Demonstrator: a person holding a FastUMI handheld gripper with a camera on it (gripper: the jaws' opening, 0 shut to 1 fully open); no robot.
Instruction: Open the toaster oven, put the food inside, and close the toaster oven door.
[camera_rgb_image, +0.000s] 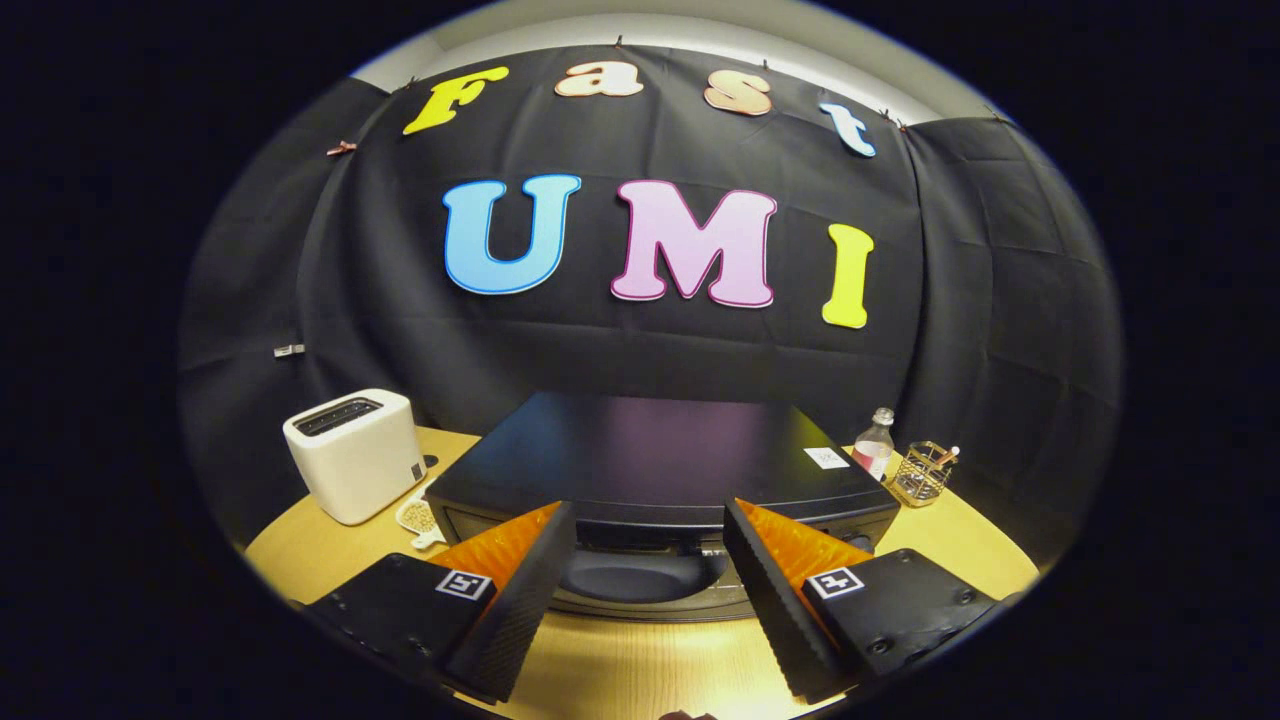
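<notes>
We hold the gripper (648, 585) spread and empty low in the frame, lined up with the black, flat-topped toaster oven (650, 460) at centre on the round wooden bench (620, 665), probably to reach its closed door; we cannot make out the food.

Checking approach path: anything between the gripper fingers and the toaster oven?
Nothing: in the gripper view, bare table runs from the open gripper to the toaster oven just ahead.

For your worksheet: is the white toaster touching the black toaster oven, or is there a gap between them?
Apart. The gripper view shows bare table and dark wall between the white toaster and the black toaster oven. The open gripper holds nothing.
</notes>
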